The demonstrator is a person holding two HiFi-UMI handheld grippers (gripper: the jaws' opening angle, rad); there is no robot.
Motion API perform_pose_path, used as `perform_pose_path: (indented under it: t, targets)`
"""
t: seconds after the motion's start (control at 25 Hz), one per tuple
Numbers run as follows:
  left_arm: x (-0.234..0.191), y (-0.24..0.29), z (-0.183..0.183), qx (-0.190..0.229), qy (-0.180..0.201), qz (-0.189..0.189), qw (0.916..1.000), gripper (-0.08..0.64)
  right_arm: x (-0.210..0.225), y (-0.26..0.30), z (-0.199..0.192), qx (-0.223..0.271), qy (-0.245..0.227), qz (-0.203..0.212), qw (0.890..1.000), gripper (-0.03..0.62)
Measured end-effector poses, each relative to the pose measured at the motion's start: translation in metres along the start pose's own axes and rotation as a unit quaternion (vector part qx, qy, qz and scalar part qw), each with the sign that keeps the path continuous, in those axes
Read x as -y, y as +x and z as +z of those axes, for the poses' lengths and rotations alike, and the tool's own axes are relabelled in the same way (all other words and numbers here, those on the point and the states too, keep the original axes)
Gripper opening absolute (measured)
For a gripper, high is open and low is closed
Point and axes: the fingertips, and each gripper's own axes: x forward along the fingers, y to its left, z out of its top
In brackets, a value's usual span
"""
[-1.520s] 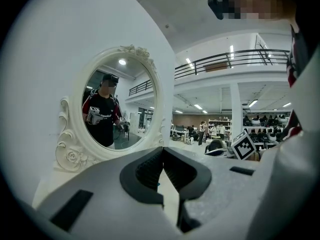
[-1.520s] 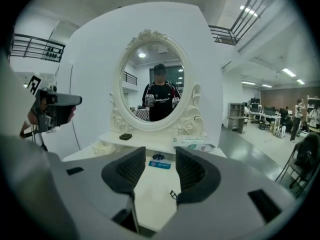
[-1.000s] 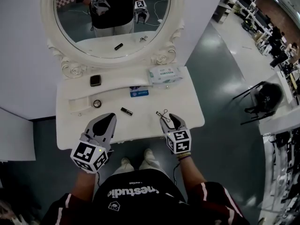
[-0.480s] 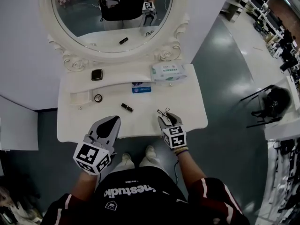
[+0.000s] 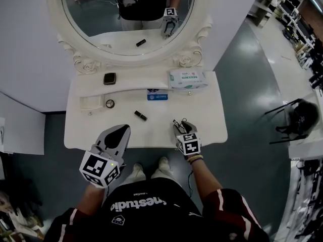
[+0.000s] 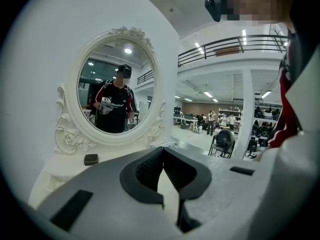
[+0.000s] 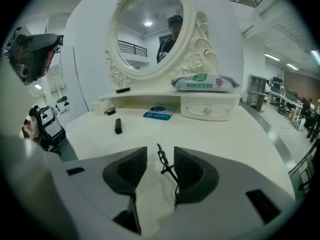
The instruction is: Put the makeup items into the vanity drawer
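Note:
A thin black wire clip (image 7: 166, 165) lies on the white vanity top (image 5: 207, 120), between the jaws of my right gripper (image 7: 160, 154). Those jaws are closing, and a gap still shows beside the clip. In the head view my right gripper (image 5: 180, 128) is near the front edge at the right. A black lipstick tube (image 5: 141, 115) lies mid-table, with a blue packet (image 5: 157, 95) behind it. A small round pot (image 5: 110, 103) sits beside a left drawer (image 5: 92, 103) that looks pulled out. My left gripper (image 5: 117, 134) hovers at the front left, shut and empty.
An oval mirror (image 5: 126, 14) stands behind the raised shelf. On that shelf lie a black compact (image 5: 109, 78) and a wipes pack (image 5: 188, 78). A closed small drawer with a knob (image 7: 207, 110) sits under the wipes. The floor drops away past the table's front and right edges.
My right gripper has edged forward so the wire clip now sits between its jaws, which have narrowed a little. The left gripper has stayed put. The head camera has shifted slightly.

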Motion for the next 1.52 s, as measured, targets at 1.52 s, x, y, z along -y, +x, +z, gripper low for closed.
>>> perform_pose_path:
  t: [1.52]
  targets:
    - [-0.011,0.0,-0.004,-0.002,-0.003,0.025,0.9997,0.006,0.018,0.022,-0.007,-0.024,-0.045,-0.013,0.999,0.029]
